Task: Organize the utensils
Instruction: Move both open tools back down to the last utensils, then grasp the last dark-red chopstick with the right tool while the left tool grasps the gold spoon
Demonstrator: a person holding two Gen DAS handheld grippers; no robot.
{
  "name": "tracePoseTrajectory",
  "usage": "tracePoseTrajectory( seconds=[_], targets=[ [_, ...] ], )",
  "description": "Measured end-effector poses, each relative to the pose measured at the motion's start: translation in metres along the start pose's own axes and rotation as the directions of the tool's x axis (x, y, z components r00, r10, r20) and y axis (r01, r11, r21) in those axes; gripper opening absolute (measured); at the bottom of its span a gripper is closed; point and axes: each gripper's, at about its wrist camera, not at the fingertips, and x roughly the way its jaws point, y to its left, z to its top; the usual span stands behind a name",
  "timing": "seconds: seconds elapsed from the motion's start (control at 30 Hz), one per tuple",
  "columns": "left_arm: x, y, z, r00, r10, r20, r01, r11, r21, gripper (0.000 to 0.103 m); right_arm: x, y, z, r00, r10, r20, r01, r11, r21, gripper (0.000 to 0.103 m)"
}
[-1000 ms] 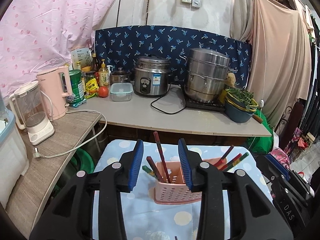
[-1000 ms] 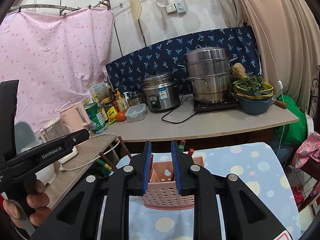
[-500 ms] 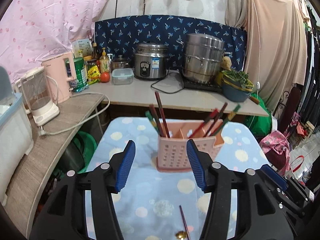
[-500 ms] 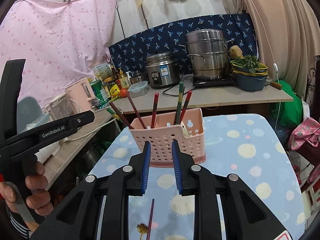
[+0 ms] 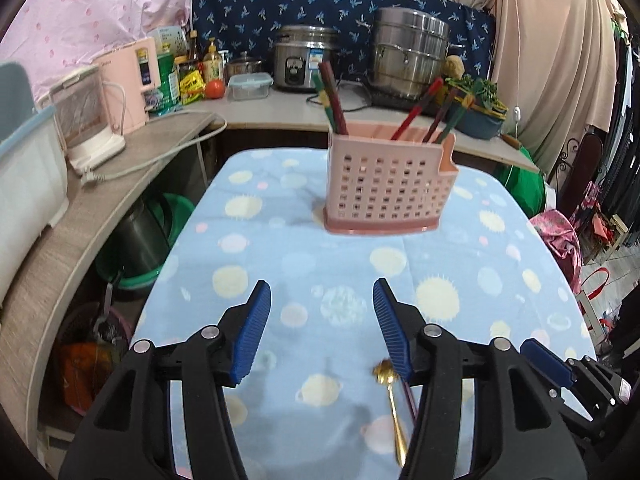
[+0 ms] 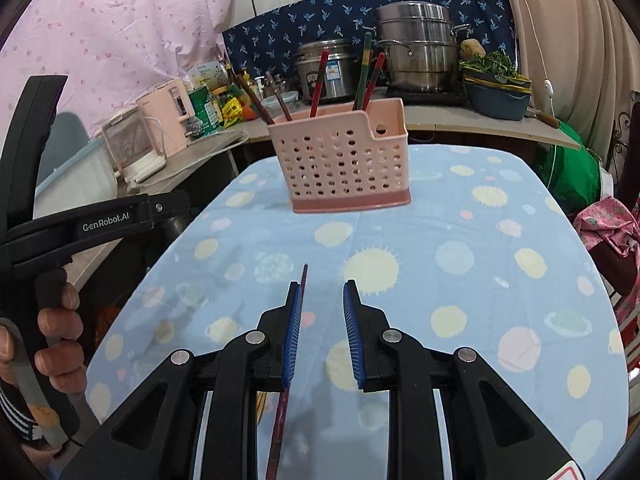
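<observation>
**A:** Where is the holder?

**B:** The pink holder (image 5: 386, 186) stands upright on the blue spotted cloth (image 5: 280, 256), toward the far end of the table. Chopsticks (image 5: 334, 100) lean out of its left side and more of them (image 6: 362, 76) out of its right. Half a second ago it sat close in front of both cameras; now it is well ahead of them, so both tools have drawn back toward the near end.

**A:** What lies loose?

**B:** A gold spoon (image 5: 391, 400) lies on the cloth, bowl pointing away, just beside the left gripper's right finger. A dark red chopstick (image 6: 298, 312) lies lengthwise by the right gripper's left finger. More of both shows now than in the earlier frames.

**A:** And the grippers?

**B:** The left gripper (image 5: 320, 326) is spread wide with nothing between its fingers, as wide as before. The right gripper (image 6: 320, 328) has its fingers apart by a narrower gap, also holding nothing; that gap looks a little wider than earlier.

**A:** What can't you make out?

**B:** The spoon's handle and the chopstick's near end run under the black gripper bodies. Whether the chopstick touches the blue pad or only passes beneath it, I cannot tell. The dividers inside the holder are hidden. The hand (image 6: 48, 344) on the left tool's grip is cut off by the frame edge.
</observation>
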Motion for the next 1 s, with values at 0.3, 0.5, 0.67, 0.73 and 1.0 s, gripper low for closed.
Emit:
tracePoseTrajectory(
  seconds=[0.3,0.5,0.67,0.73,1.0],
  targets=[
    [0.008,0.008,-0.060,0.996,0.016,-0.092,-0.017,1.000,-0.009,0.051,0.005,0.024,-0.062,0.995,0.000,-0.104,-0.004,0.999,-0.035,0.022],
    [0.009,0.010,-0.085,0.990,0.010,-0.140,-0.013,1.000,-0.018,0.051,0.010,0.030,-0.087,0.988,0.006,-0.152,-0.010,1.000,-0.025,0.022],
    [0.011,0.007,-0.101,0.984,0.007,-0.177,-0.010,1.000,-0.014,0.051,0.014,0.033,-0.101,0.983,0.009,-0.184,-0.015,0.999,-0.029,0.022],
    [0.011,0.007,-0.106,0.982,0.005,-0.191,-0.007,1.000,-0.011,0.051,0.015,0.035,-0.105,0.982,0.003,-0.191,-0.011,0.999,-0.039,0.022],
    [0.014,0.007,-0.118,0.975,-0.006,-0.223,0.002,1.000,-0.018,0.052,0.015,0.035,-0.110,0.984,-0.029,-0.176,0.020,0.998,-0.055,0.009]
  ],
)
